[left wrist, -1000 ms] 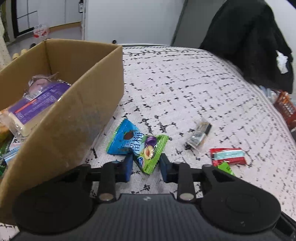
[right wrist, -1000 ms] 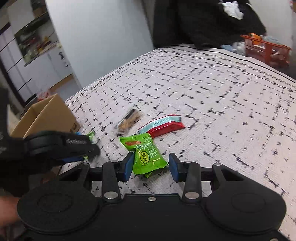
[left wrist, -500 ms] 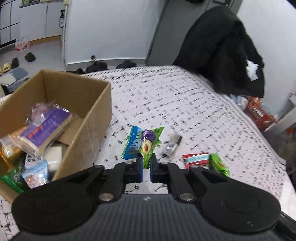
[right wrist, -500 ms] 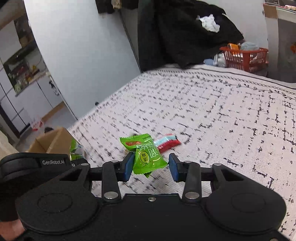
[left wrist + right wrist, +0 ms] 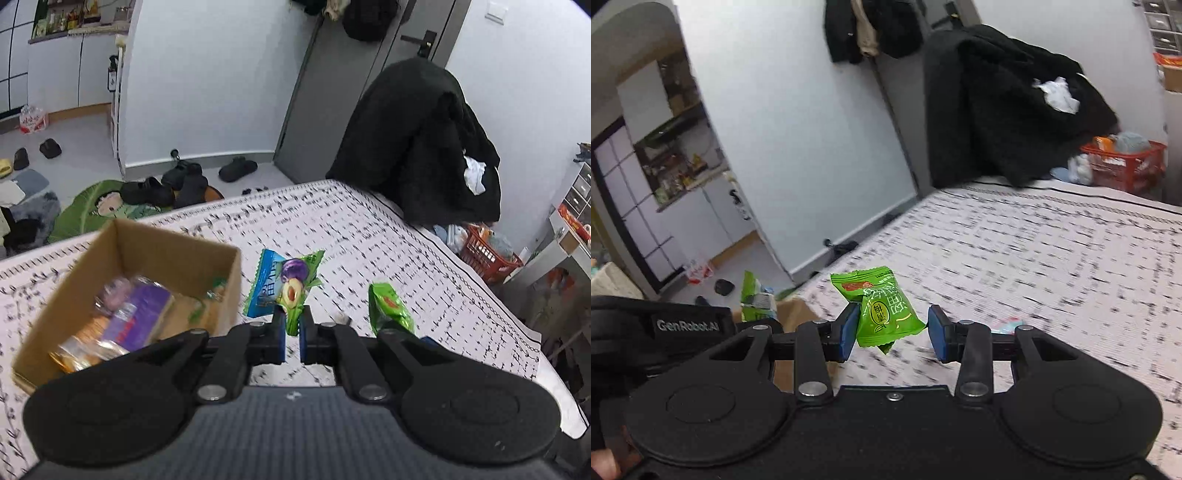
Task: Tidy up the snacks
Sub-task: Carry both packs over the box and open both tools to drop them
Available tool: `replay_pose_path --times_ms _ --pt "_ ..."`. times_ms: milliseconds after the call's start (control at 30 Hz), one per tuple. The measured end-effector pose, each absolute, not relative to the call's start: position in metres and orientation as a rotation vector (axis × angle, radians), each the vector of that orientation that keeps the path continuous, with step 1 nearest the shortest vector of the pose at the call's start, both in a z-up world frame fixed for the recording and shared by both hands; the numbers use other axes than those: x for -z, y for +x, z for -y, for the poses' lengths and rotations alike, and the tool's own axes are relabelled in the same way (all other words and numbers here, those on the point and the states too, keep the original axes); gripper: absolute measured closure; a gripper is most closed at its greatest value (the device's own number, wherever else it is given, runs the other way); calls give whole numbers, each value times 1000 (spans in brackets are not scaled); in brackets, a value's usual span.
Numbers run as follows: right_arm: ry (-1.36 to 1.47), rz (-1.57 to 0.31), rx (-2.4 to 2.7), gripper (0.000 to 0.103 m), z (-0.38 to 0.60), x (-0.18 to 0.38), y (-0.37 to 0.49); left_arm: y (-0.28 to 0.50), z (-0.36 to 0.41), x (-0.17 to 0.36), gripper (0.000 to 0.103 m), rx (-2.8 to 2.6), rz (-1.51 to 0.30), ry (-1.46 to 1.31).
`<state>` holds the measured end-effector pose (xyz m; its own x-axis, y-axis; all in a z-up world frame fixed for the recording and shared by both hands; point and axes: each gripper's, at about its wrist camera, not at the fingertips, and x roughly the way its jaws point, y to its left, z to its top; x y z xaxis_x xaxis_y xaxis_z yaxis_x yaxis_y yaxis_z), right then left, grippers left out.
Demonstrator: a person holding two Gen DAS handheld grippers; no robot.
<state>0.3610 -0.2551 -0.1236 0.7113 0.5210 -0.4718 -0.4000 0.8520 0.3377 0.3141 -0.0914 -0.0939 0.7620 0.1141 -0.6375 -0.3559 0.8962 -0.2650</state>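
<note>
Left tongs (image 5: pixel 291 338): pressed together on the corner of a blue-and-green plum candy wrapper (image 5: pixel 284 286), lifted beside the open brown cardboard box (image 5: pixel 225 258).
Right tongs (image 5: pixel 892 332): pinching a bright green crinkled snack packet (image 5: pixel 882 312), raised above the patterned white bed (image 5: pixel 1052 258).

Left gripper (image 5: pixel 291 332) pinches a blue-green packet (image 5: pixel 284 284) above a patterned bed (image 5: pixel 388 236). Cardboard box (image 5: pixel 155 243) at nine o'clock; green packet (image 5: pixel 389 306) at three o'clock.
</note>
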Motion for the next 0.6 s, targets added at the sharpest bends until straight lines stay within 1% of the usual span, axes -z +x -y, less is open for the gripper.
replay_pose_path --times_ms 300,600 --pt "183 -535 -625 63 207 107 352 297 42 80 97 -332 -639 -411" --pt "167 -553 -715 63 167 105 349 287 4 73 97 -387 -623 -413"
